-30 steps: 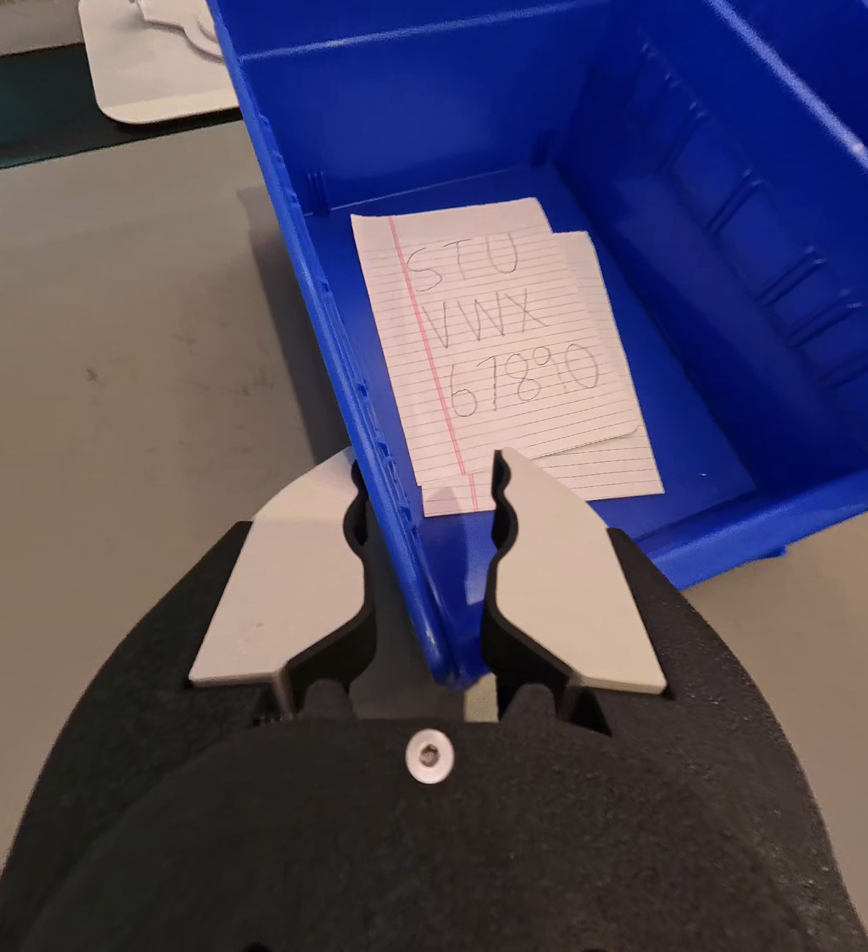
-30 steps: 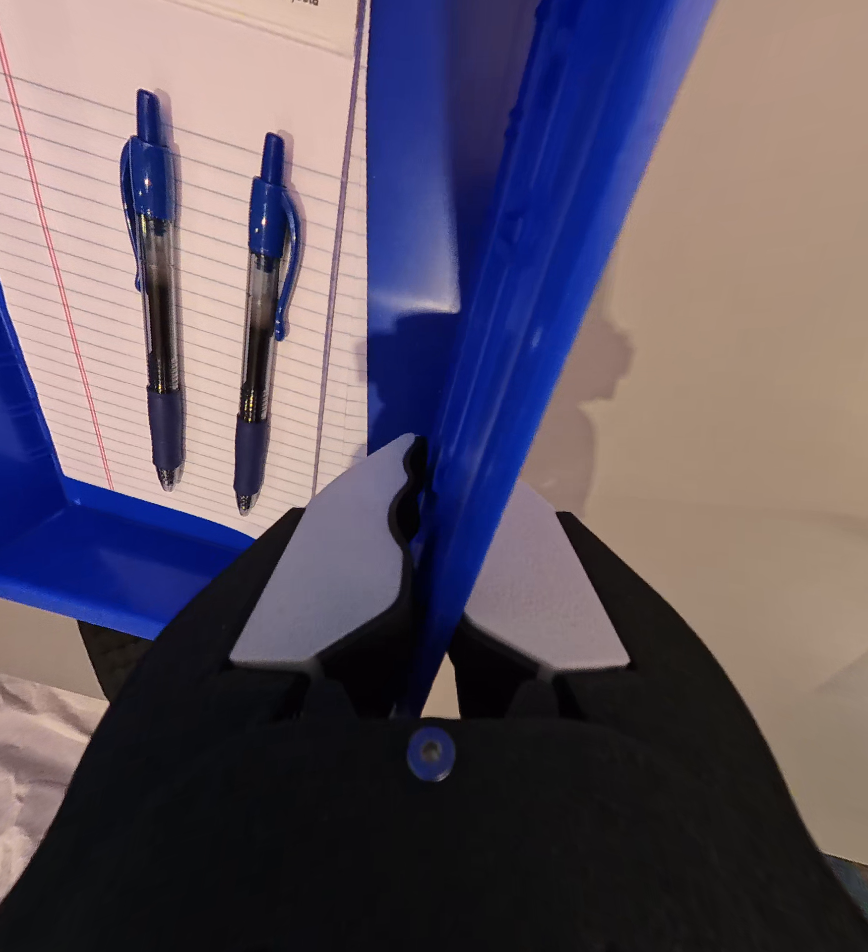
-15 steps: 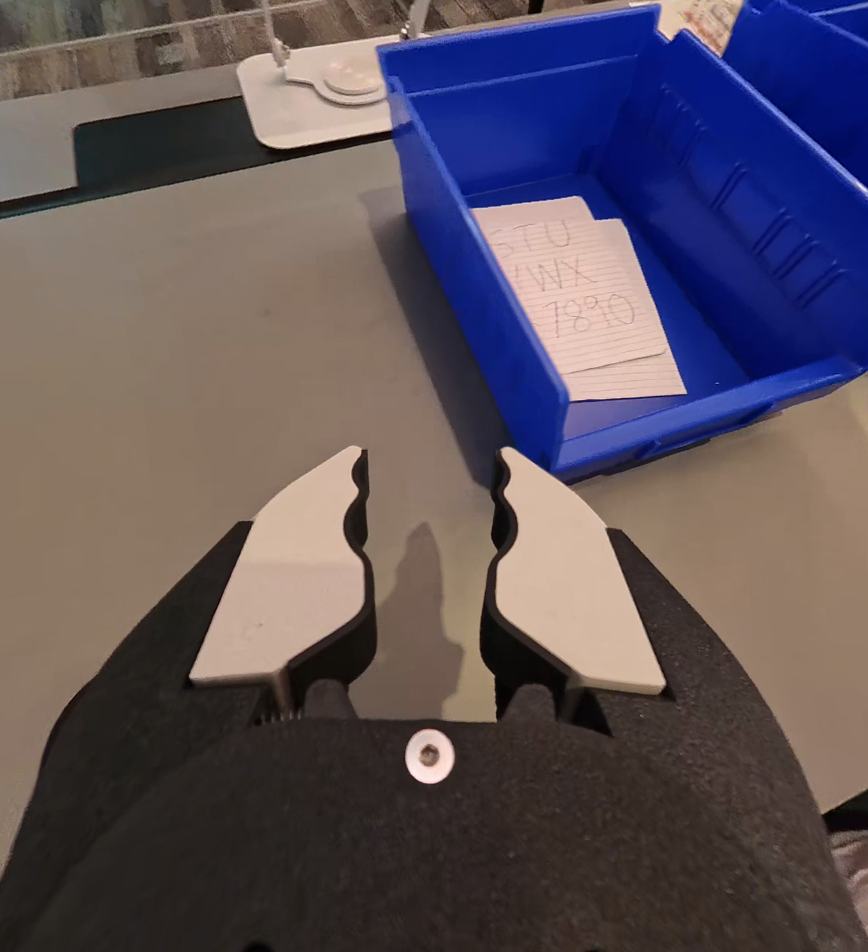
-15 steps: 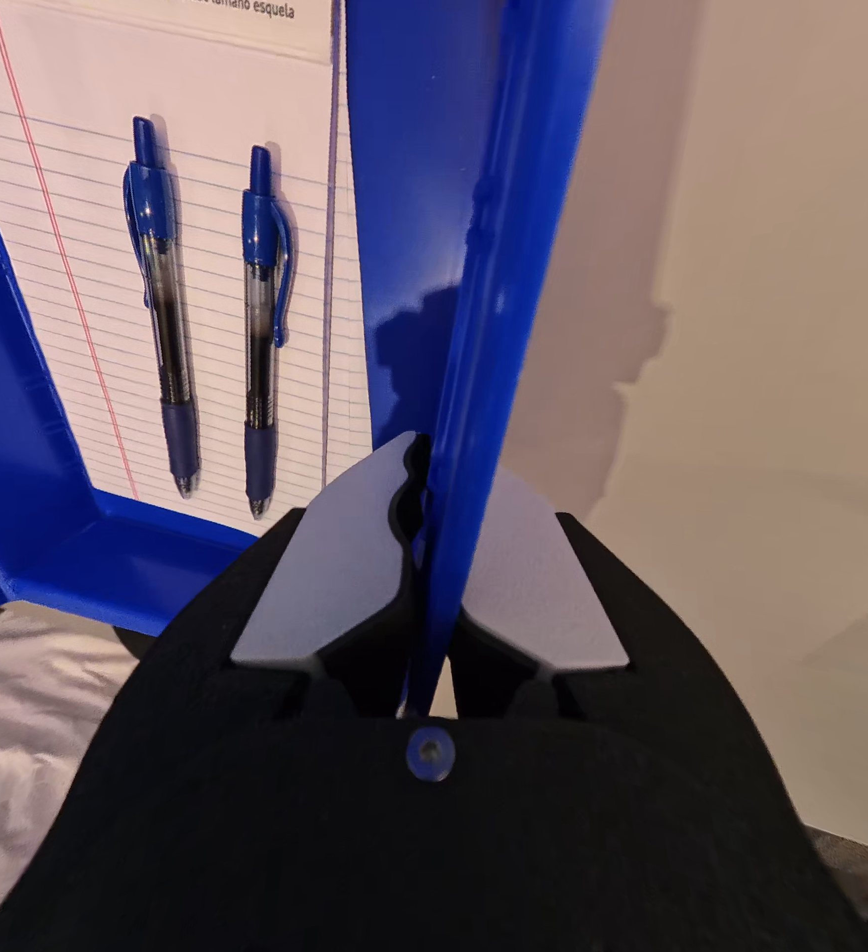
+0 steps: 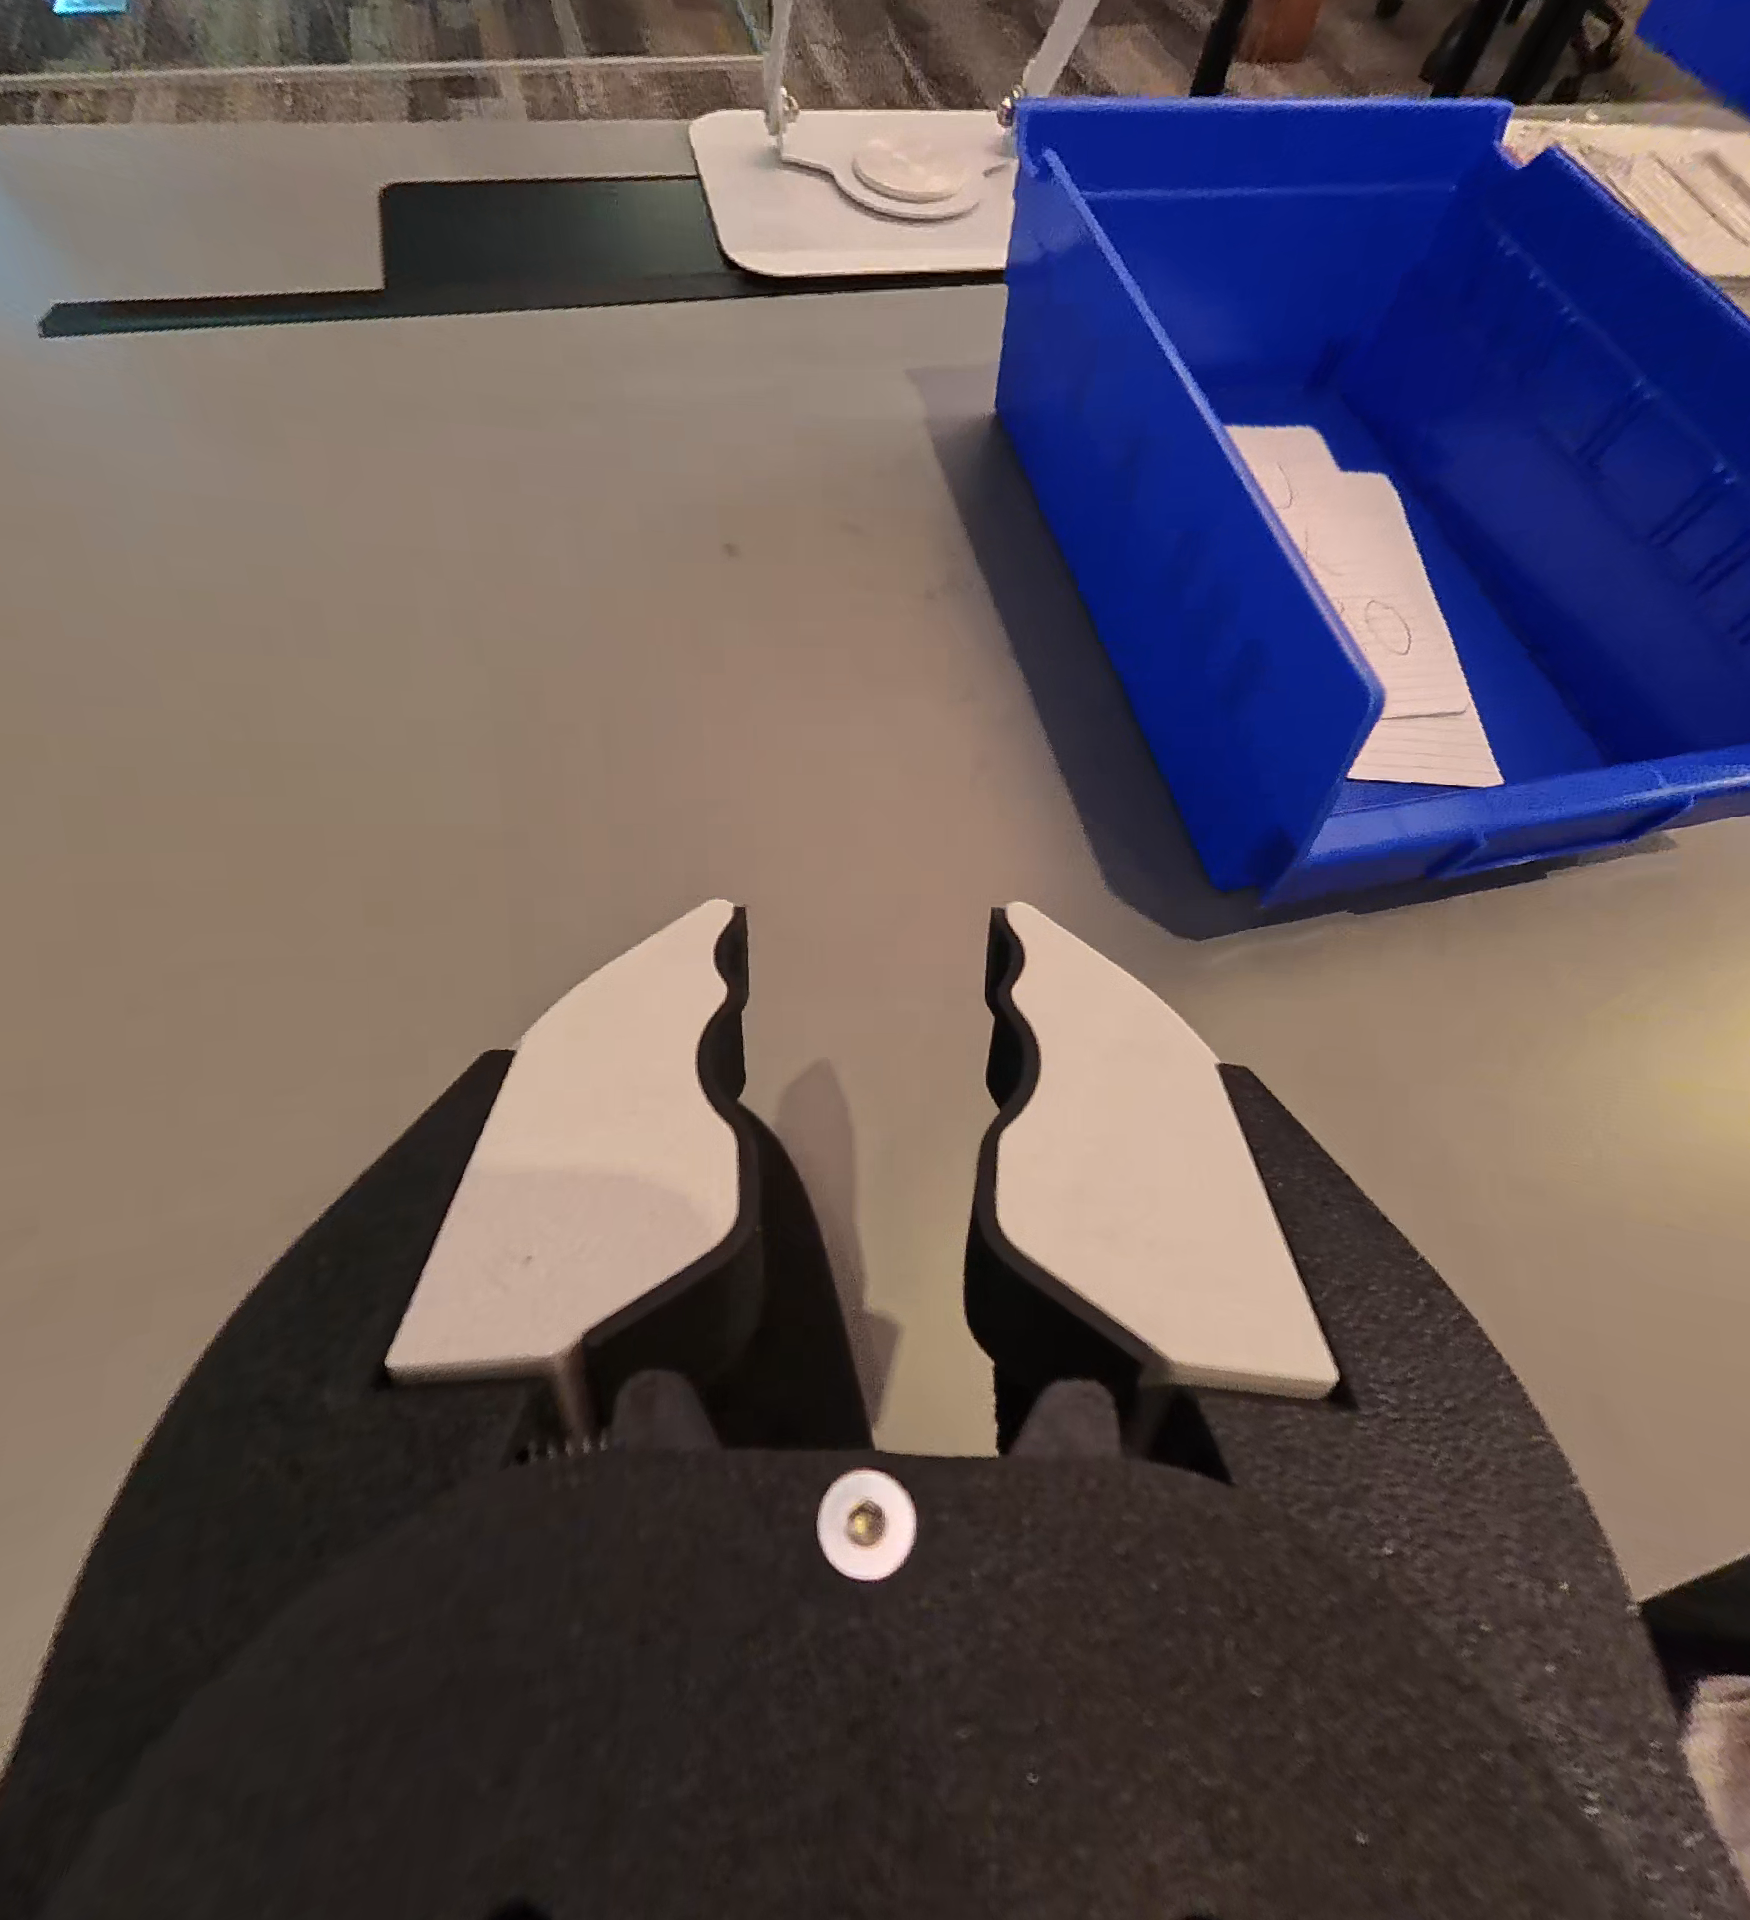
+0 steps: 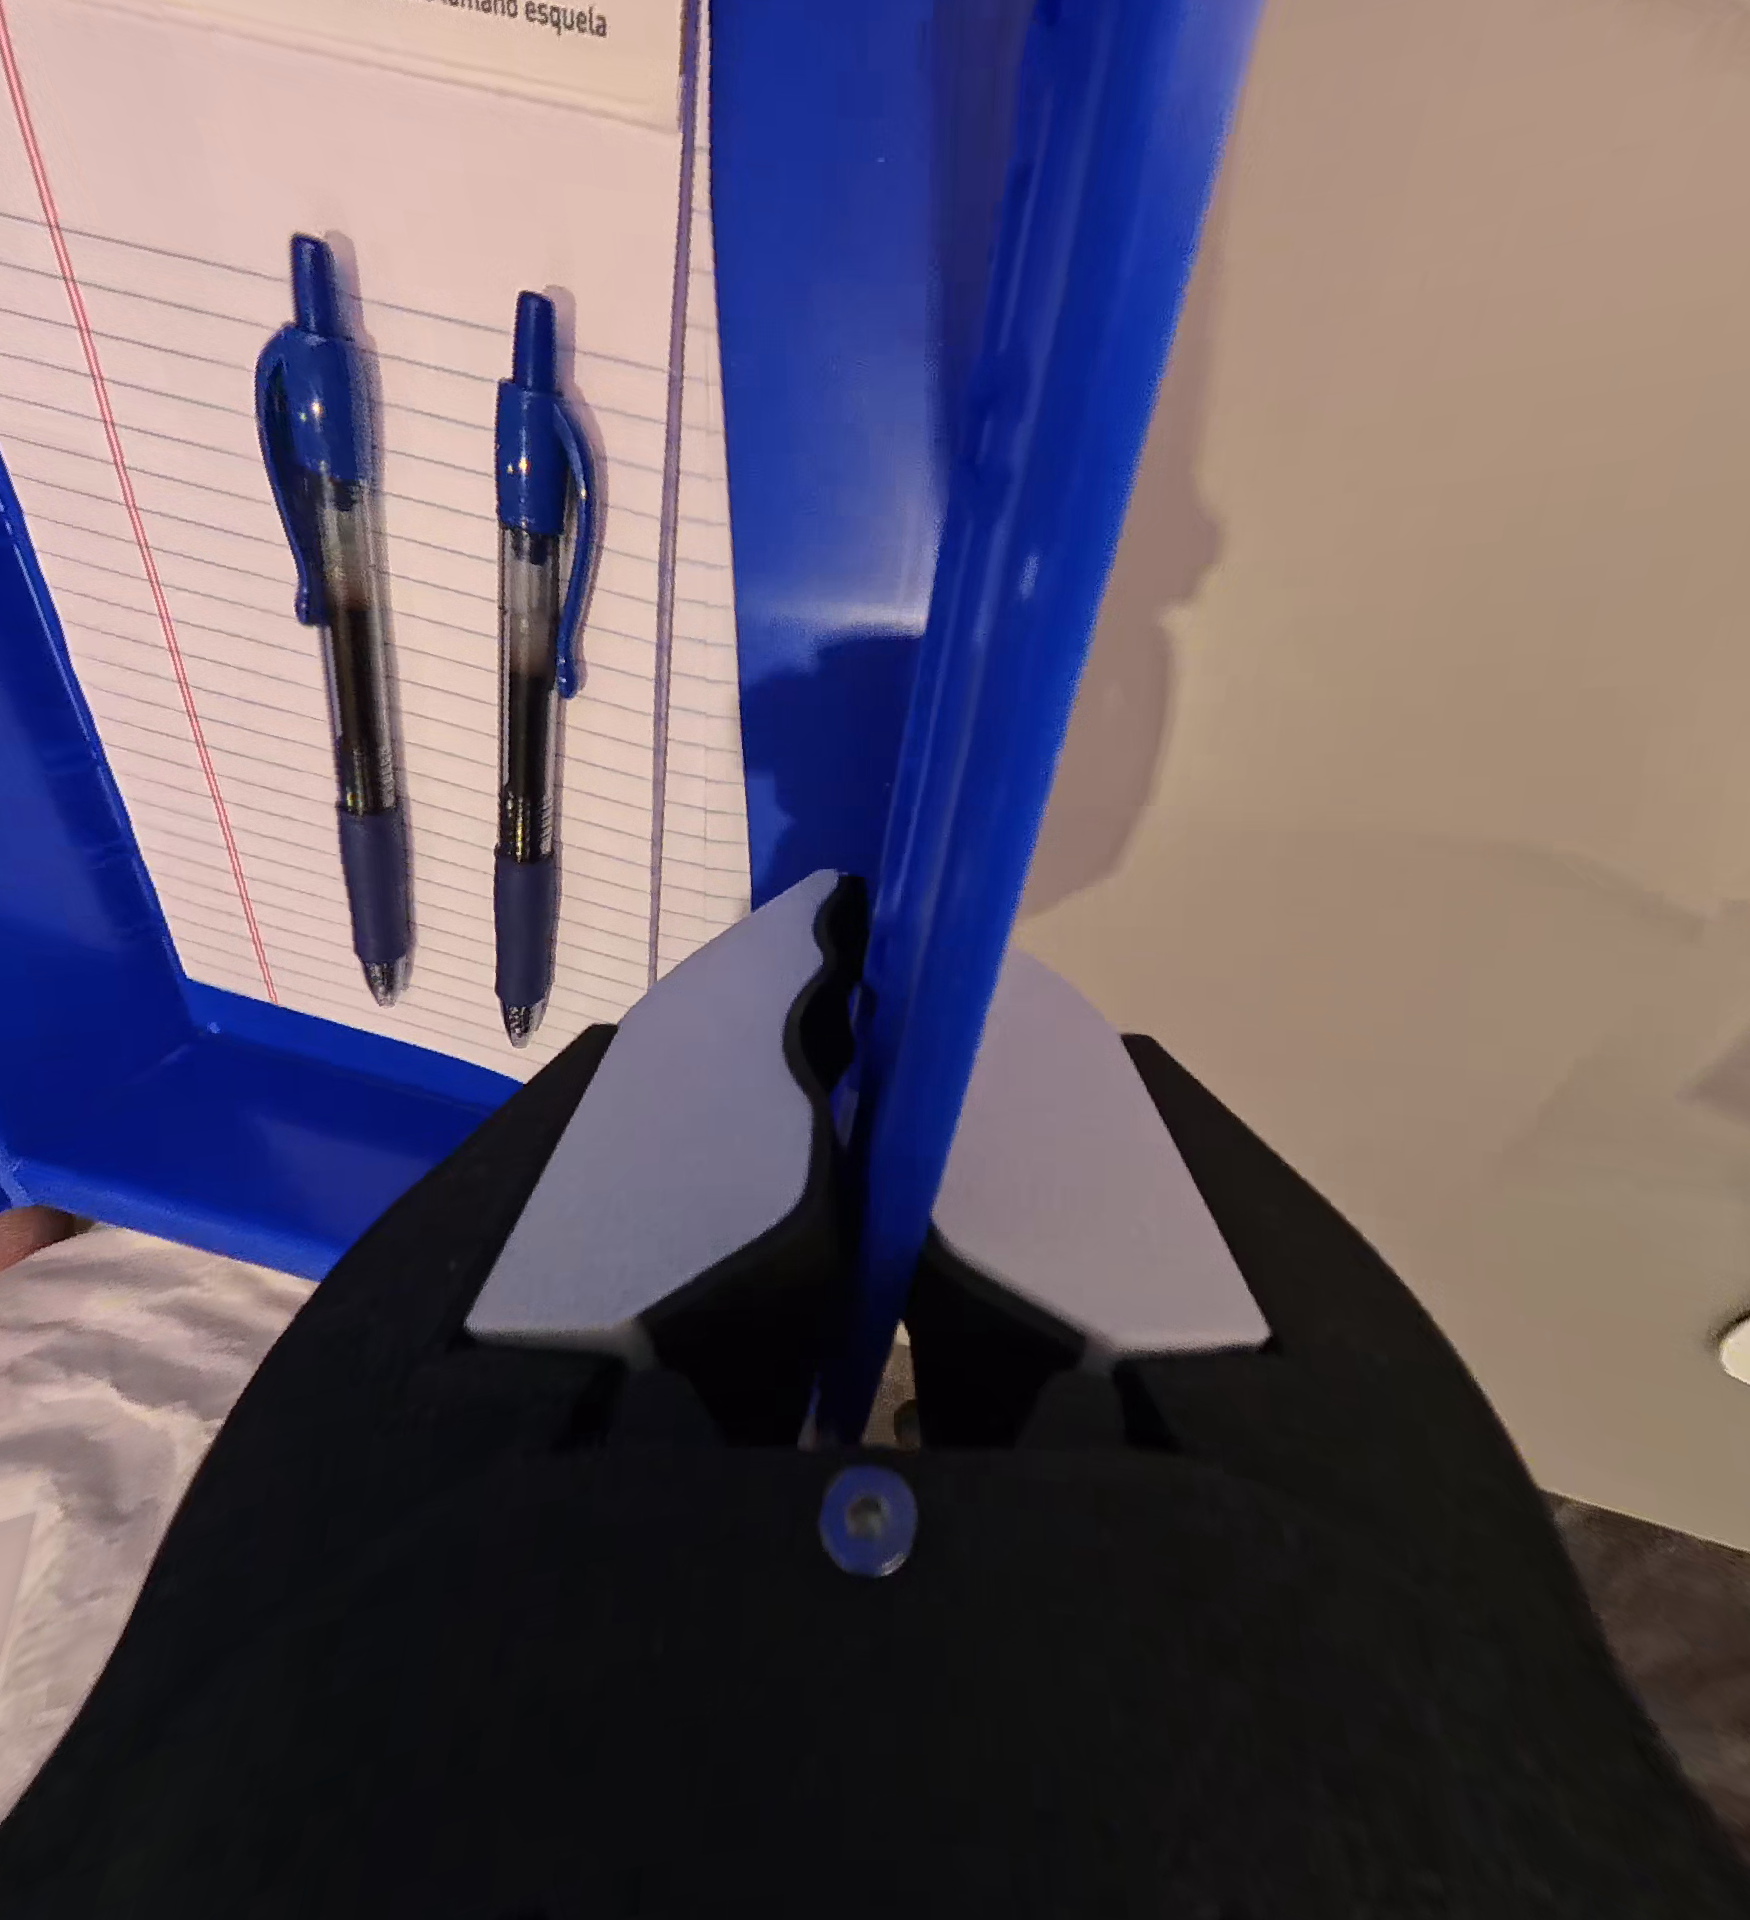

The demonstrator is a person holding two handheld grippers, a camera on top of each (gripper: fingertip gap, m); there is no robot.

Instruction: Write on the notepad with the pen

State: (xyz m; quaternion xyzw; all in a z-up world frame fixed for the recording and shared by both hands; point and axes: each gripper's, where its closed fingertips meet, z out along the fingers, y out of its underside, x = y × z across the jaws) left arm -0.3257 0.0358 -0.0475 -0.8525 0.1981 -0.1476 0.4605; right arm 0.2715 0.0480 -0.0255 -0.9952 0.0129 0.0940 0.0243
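In the right wrist view my right gripper (image 6: 902, 935) is shut on the right side wall of a blue bin (image 6: 964, 644). Inside that bin a lined white notepad (image 6: 154, 436) lies flat, with two blue pens on it, one on the left (image 6: 346, 644) and one on the right (image 6: 533, 675). In the left wrist view my left gripper (image 5: 866, 920) is open and empty above the grey table (image 5: 435, 644). A second blue bin (image 5: 1193, 582) at the right holds loose written-on lined sheets (image 5: 1370, 582).
A white flat stand base (image 5: 850, 218) and a black strip (image 5: 538, 249) lie at the table's far edge. A paper sheet (image 5: 1702, 197) lies at the far right. Light cloth (image 6: 60, 1382) shows below the held bin.
My left gripper has let go of the second bin's wall and drawn back to the left over the table. My right gripper keeps its hold on its bin, which has shifted slightly.
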